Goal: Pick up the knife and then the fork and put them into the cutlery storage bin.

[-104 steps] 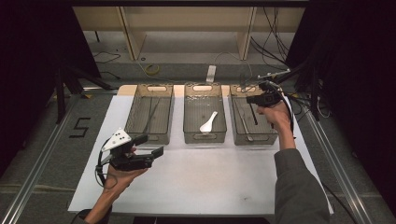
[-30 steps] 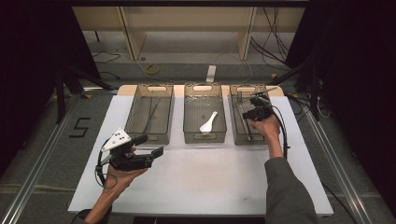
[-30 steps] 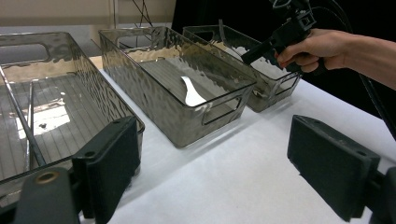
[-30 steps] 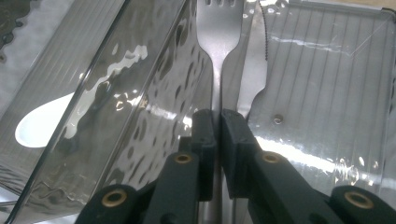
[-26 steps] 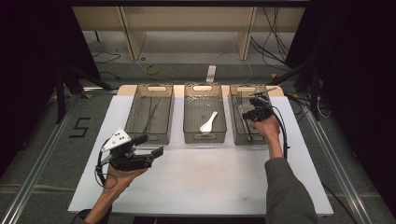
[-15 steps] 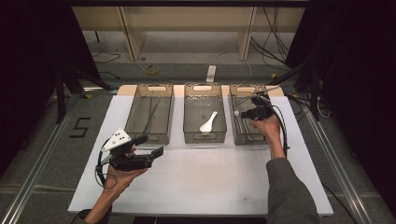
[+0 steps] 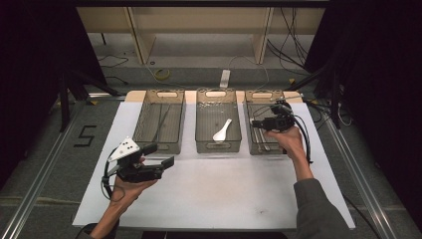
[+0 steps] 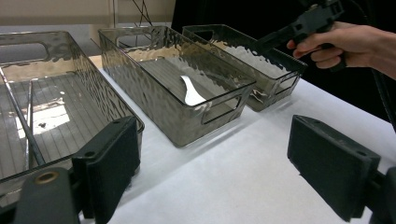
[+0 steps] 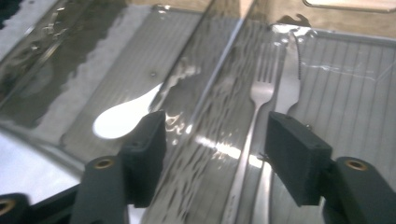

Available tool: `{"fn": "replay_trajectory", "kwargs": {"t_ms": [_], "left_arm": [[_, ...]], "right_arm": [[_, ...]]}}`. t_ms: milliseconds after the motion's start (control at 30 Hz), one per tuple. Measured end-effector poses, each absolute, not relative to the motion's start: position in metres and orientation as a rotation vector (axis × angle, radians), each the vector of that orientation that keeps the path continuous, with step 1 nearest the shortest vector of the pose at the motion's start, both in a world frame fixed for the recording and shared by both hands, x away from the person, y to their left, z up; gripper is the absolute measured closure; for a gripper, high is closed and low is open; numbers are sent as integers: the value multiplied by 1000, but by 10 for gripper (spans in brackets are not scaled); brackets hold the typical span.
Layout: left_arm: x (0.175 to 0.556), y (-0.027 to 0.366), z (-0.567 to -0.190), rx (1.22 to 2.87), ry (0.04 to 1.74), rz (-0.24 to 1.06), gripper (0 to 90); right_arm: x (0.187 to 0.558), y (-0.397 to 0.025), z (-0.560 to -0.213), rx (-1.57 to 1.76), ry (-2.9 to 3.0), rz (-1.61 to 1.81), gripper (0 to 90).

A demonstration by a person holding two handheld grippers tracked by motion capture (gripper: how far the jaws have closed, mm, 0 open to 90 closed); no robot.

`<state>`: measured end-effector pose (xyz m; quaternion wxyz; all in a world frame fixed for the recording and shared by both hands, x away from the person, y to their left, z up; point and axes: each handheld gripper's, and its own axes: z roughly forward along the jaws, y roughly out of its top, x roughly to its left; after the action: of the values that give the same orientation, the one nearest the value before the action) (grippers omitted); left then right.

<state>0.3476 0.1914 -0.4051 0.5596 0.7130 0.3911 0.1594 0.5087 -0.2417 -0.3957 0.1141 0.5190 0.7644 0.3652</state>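
3 clear bins sit in a row on the white table (image 7: pixel 219 199). The right gripper (image 7: pixel 259 123) hangs over the right bin (image 7: pixel 262 95). A hand (image 7: pixel 288 140) holds it there. Its jaws are wide apart and hold nothing. In the right gripper view, a silver fork (image 9: pixel 254 121) lies flat on the floor of that bin, and it shows between the 2 black jaws, a bit below them. A second piece of silver cutlery (image 9: pixel 289 88) lies just beside the fork, to its right in that view. I cannot tell what kind it is.

A white spoon (image 7: pixel 222 131) lies in the middle bin (image 7: pixel 217 94). Thin dark sticks (image 7: pixel 159 127) lie in the left bin (image 7: pixel 159 94).

The left gripper (image 7: pixel 161 158) is near the front of the table, just in front of the left bin and well apart from the right gripper. Its jaws are wide apart too, with nothing in them. It floats a little above the white table and points toward the bins.
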Motion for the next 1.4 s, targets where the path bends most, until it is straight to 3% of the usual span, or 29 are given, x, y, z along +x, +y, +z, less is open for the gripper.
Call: {"fn": "replay_trajectory", "kwargs": {"t_ms": [567,1400], "left_arm": [[349,192,-406,1669,937,354,162],[348,190,-407,1681,910,301,162]], "right_arm": [[440,-224,-387,1324,2220,1258,254],[371,-213,-407,1139,2236,1468,249]]}}
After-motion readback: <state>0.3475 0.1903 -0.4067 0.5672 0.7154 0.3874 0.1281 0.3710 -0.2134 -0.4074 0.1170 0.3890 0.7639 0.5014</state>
